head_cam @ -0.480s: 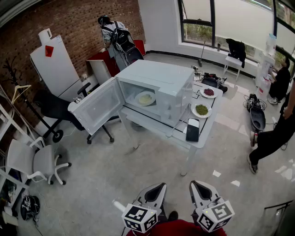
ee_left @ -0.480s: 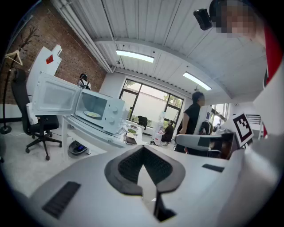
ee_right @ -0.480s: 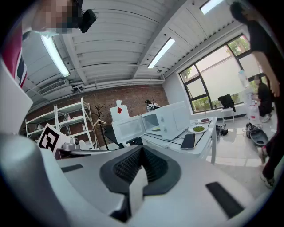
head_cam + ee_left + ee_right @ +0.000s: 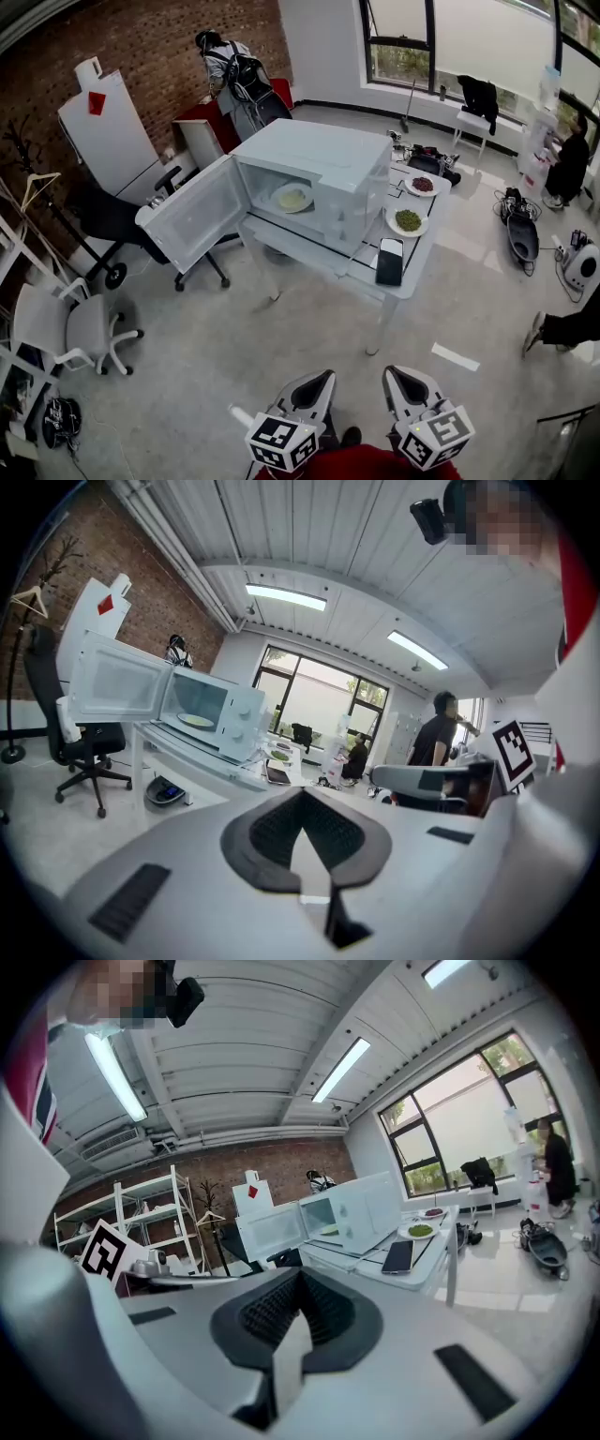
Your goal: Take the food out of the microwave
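The microwave (image 4: 319,169) sits well ahead of both my grippers, up on the table (image 4: 412,277), its door (image 4: 192,221) swung wide to the left. Inside it, far beyond reach, lies the plate of food (image 4: 292,198) (a pale, flat, yellowish serving). I judge the plate rigid, glazed and slippery, breakable if dropped, and the food liable to slide. I'd pinch its near rim and keep it level. The left gripper (image 4: 322,379) and right gripper (image 4: 395,375) are held low, side by side, tips pointing ahead toward the table, each with jaws closed together on nothing.
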`<state>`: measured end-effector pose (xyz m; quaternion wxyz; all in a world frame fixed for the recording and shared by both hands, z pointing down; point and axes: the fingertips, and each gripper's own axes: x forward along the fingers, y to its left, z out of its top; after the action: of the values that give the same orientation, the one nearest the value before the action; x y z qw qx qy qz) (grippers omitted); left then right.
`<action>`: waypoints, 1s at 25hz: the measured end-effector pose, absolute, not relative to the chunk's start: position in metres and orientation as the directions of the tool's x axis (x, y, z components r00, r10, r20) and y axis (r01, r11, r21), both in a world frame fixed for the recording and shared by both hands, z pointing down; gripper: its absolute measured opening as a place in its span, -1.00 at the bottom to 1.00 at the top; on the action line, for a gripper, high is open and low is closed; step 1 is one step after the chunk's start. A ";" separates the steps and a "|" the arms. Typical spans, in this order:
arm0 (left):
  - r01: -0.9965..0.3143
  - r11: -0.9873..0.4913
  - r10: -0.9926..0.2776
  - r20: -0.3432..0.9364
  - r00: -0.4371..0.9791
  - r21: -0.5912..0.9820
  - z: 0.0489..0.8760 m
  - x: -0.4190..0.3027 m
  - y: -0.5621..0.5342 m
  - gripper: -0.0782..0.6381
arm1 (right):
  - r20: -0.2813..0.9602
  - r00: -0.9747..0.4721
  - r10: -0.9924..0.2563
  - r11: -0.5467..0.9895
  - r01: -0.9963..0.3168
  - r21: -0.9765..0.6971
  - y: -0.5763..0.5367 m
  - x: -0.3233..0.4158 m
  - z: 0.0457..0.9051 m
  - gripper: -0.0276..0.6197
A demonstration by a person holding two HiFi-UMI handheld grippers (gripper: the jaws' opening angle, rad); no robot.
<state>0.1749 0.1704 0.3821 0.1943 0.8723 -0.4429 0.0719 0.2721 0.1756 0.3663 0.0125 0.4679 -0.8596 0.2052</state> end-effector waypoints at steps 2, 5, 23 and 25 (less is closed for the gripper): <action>-0.802 -0.530 -0.745 0.299 0.596 0.277 0.383 0.175 0.170 -0.76 | 0.217 -0.563 -0.797 0.477 -0.808 -0.345 0.174 0.272 0.368 -0.89; -0.805 -0.521 -0.748 0.304 0.590 0.282 0.384 0.170 0.168 -0.76 | 0.225 -0.569 -0.791 0.481 -0.805 -0.346 0.171 0.268 0.369 -0.89; -0.839 -0.449 -0.787 0.308 0.534 0.306 0.385 0.086 0.076 -0.76 | 0.270 -0.610 -0.745 0.520 -0.784 -0.338 0.082 0.190 0.371 -0.88; -0.842 -0.445 -0.793 0.303 0.529 0.305 0.383 0.075 0.062 -0.76 | 0.274 -0.609 -0.745 0.519 -0.786 -0.335 0.070 0.181 0.371 -0.88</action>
<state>0.0746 0.0616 0.3829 0.2126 0.8481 -0.4818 0.0580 0.1810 0.0697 0.3714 0.0479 0.4397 -0.8703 0.2167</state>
